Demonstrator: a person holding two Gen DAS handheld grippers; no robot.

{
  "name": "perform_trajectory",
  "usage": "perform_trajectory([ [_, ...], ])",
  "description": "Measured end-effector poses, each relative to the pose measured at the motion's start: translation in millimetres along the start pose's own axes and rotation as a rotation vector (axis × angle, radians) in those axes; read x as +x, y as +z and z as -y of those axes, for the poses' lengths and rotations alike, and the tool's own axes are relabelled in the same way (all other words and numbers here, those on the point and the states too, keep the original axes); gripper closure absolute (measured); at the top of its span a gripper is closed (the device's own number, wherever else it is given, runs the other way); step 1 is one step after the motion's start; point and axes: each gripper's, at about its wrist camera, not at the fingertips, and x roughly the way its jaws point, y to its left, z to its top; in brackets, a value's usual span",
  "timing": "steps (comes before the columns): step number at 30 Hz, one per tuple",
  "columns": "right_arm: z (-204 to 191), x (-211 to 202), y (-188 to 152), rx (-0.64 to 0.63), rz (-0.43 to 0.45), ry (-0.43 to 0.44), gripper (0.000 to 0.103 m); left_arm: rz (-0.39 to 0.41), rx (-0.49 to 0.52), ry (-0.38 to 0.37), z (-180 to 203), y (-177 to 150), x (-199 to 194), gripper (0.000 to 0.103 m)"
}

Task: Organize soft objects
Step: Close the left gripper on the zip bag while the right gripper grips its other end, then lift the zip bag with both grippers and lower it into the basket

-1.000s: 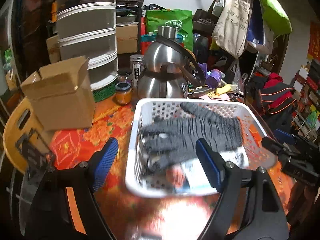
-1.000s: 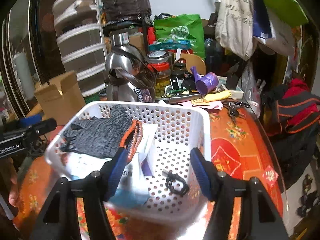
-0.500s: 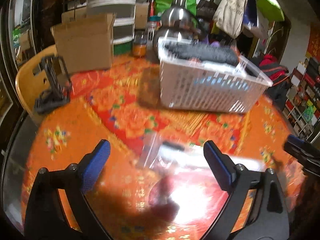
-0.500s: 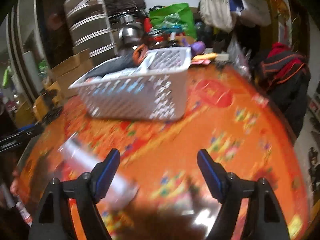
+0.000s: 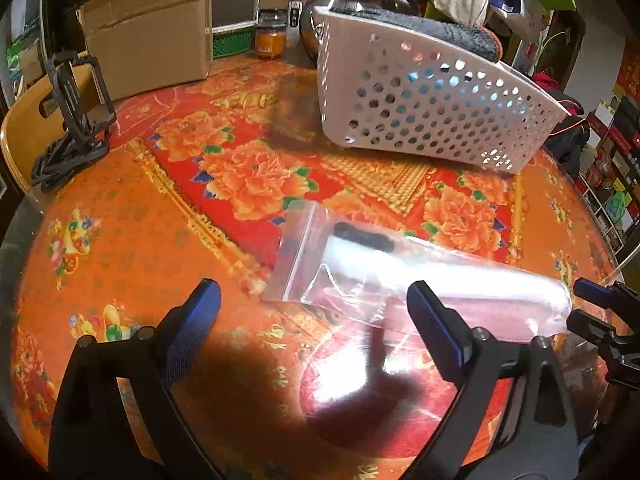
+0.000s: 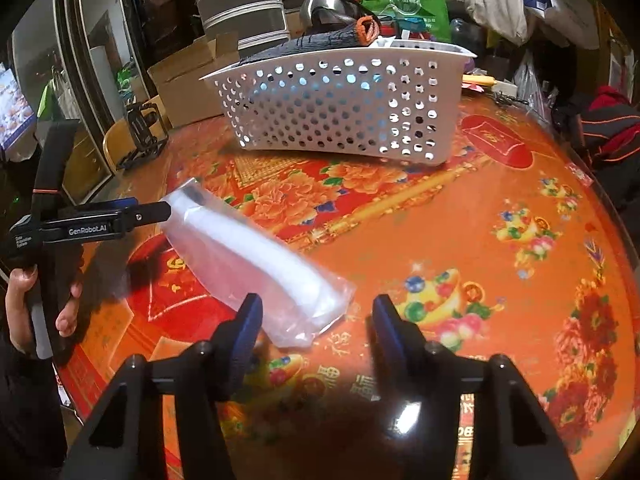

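Glossy floral desk (image 5: 168, 208): your left gripper (image 5: 312, 312) spread empty, right gripper (image 6: 316, 320) closing beside the clear bag (image 6: 256, 264), risks skidding it away.

Left wrist view: I look steeply down, close over my table (image 5: 120, 240). Right wrist view: same downward tilt, from the opposite side. Both share the clear bag (image 5: 400, 276) (image 6: 256, 264) and white basket (image 5: 432, 108) (image 6: 340, 108) beyond.
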Motion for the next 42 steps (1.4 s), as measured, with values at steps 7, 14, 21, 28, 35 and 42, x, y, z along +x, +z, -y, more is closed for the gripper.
perform_trajectory([
  [7, -3, 11, 0, -0.018, -0.035, 0.0, 0.056, -0.033, 0.013, -0.007, 1, 0, 15, 0.01],
  [14, -7, 16, 2, -0.057, -0.052, -0.024, 0.063, -0.04, 0.058, 0.009, 10, 1, 19, 0.01],
  [21, -8, 18, 3, -0.102, -0.062, -0.033, 0.071, -0.015, 0.088, -0.003, 19, 0, 14, 0.057],
  [28, -7, 19, 4, -0.111, -0.06, -0.014, 0.084, -0.003, 0.106, -0.002, 22, -6, 7, 0.094],
  [35, -12, 14, 5, -0.143, -0.04, -0.017, 0.089, 0.024, 0.063, -0.029, 17, -12, -4, 0.096],
  [42, -12, -1, 10, -0.148, 0.007, -0.019, 0.091, 0.071, 0.049, -0.046, 15, -14, -29, 0.096],
])
